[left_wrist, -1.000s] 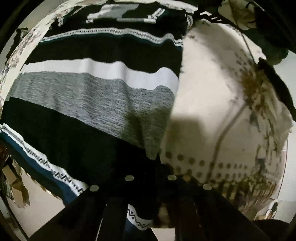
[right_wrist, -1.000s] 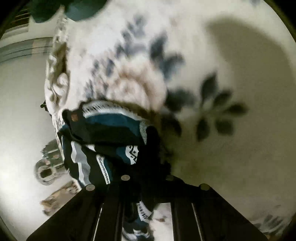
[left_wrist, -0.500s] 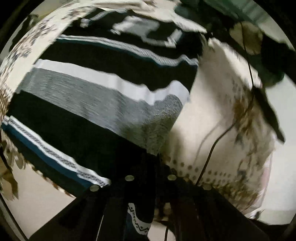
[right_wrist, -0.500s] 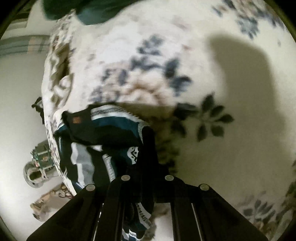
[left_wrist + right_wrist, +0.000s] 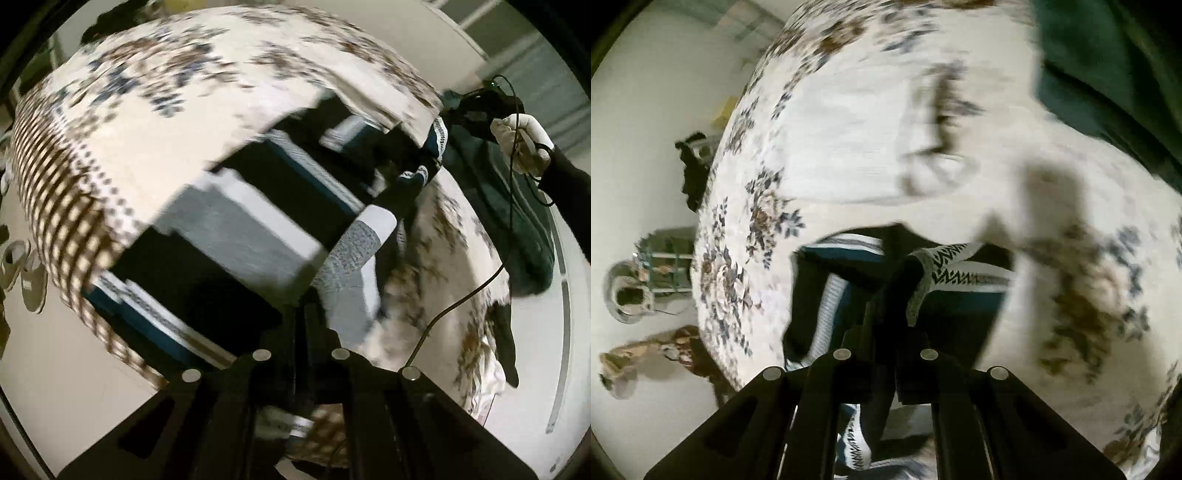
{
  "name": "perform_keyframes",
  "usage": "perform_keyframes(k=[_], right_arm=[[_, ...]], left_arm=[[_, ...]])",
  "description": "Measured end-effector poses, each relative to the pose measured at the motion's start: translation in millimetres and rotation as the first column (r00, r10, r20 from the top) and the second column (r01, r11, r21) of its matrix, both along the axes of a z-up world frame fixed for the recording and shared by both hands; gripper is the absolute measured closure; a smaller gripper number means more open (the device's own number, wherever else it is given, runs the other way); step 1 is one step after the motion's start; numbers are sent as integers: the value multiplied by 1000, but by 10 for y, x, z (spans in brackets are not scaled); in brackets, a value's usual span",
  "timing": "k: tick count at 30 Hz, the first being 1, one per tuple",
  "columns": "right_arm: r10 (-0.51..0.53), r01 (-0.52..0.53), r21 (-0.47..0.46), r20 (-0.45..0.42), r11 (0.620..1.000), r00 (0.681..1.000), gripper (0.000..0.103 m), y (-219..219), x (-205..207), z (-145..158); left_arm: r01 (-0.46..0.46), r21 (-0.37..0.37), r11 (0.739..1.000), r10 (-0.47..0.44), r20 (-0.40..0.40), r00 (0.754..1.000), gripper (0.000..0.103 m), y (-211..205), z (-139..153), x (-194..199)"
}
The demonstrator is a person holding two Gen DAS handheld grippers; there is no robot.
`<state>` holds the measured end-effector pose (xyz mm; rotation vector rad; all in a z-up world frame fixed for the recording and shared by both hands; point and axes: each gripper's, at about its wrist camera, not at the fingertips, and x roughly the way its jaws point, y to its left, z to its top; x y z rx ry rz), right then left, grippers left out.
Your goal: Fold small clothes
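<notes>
The bed (image 5: pixel 155 122) fills most of both views; it is covered with a cream sheet with blue and brown flowers, and near one edge the print changes to rows of brown dots. Around the bed there is a pale floor (image 5: pixel 646 110). On the floor, to the left of the left tongs (image 5: pixel 300 321), a pair of grey slippers (image 5: pixel 22 273) lies. To the left of the right tongs (image 5: pixel 886 295), a round metal thing (image 5: pixel 628 291) stands on the floor, but I cannot tell what it is. A dark green cloth (image 5: pixel 517 221) lies on the bed far to the right of the left tongs, and it shows also above and right of the right tongs.

The striped sweater (image 5: pixel 236 221), black, grey, white and teal with zigzag bands, lies on the sheet in front of the left tongs, and one part of it is lifted. The left tongs point steeply down and their jaws are closed on the sweater's grey and black edge. The right tongs also point steeply down; their jaws are pressed together on a fold of the sweater with the zigzag band, and cloth hangs below them.

In the left wrist view, the right hand (image 5: pixel 524 144) in a white glove with a dark sleeve is seen at the upper right, and a thin black cable (image 5: pixel 476 291) runs down from it.
</notes>
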<state>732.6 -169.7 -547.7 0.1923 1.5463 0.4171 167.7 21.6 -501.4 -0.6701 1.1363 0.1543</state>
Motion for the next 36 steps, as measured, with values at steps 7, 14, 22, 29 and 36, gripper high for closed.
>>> perform_keyframes(k=[7, 14, 22, 29, 36], right_arm=[[93, -97, -164, -34, 982, 995, 96, 1398, 143, -532], [7, -33, -220, -116, 975, 993, 82, 1337, 180, -972], [-76, 54, -230, -92, 972, 993, 93, 1104, 180, -973], [-18, 9, -230, -34, 973, 999, 95, 1302, 158, -625], [36, -47, -301, -43, 953, 998, 95, 1476, 150, -603]], left_arm=[[-64, -94, 993, 58, -65, 996, 100, 942, -645, -125], [58, -243, 968, -58, 8, 998, 37, 949, -819, -10], [321, -146, 936, -337, -104, 936, 103, 221, -1208, 340], [169, -119, 978, -173, -24, 985, 103, 603, -738, -58], [78, -328, 941, -69, 39, 997, 38, 1054, -960, -231]])
